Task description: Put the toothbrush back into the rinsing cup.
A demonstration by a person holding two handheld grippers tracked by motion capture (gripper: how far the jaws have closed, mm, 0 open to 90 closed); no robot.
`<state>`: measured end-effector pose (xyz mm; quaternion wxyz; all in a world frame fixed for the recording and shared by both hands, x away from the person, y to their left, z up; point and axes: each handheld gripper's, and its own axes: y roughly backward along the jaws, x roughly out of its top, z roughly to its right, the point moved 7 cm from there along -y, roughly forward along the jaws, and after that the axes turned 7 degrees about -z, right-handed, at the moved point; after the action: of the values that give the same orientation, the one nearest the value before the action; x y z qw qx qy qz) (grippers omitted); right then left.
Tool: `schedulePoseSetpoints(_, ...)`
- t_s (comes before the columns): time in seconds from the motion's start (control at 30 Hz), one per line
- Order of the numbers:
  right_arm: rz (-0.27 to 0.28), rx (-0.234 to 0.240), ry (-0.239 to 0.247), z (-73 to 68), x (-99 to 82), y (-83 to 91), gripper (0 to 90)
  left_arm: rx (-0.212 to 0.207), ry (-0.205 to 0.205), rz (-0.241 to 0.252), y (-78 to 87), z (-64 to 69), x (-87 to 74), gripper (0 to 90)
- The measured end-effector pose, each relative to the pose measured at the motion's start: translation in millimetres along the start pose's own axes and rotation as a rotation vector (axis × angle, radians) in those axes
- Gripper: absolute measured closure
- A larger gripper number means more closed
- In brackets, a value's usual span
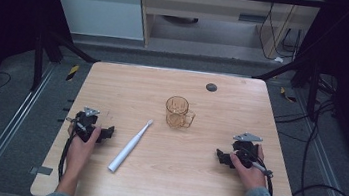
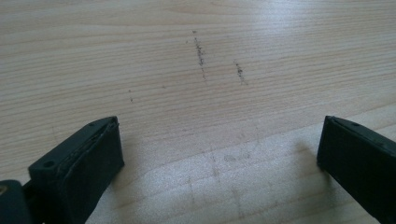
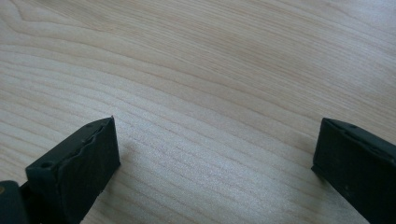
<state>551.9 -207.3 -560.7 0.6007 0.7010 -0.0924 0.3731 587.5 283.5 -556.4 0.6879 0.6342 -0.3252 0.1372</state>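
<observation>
A clear amber mug [image 1: 178, 112] with its handle to the right stands upright near the middle of the wooden table [image 1: 212, 183]. A white toothbrush [image 1: 130, 146] lies flat and slanted to its lower left, brush head toward the mug. My left gripper [image 1: 89, 127] rests on the table at the left, a short way left of the toothbrush; its jaws stand wide open over bare scuffed wood [image 2: 219, 140]. At the right, my right gripper [image 1: 239, 154] rests on the table, open too, with only wood grain between its jaws [image 3: 215, 149].
A small dark round disc [image 1: 211, 87] sits near the table's far edge. Black frame bars and cables run along the floor at both sides of the table. A pale cabinet stands beyond the far edge.
</observation>
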Motion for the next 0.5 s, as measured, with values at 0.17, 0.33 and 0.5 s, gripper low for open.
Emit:
schedulePoseSetpoints(0.17, 0.000, 0.000, -0.001, -0.1, 0.0, 0.0, 0.6, 0.007, 0.006, -0.001, -1.0, -1.0, 1.1, 0.0)
schedulePoseSetpoints(0.33, -0.001, -0.013, -0.011, -0.3, -0.2, 0.1, 0.7, 0.003, 0.003, 0.000, -1.7, -1.2, 1.8, 0.0)
schedulePoseSetpoints(0.5, -0.001, -0.017, -0.013, -0.3, -0.2, 0.2, 0.9, 0.000, -0.006, 0.000, -2.5, -1.4, 3.0, 0.0)
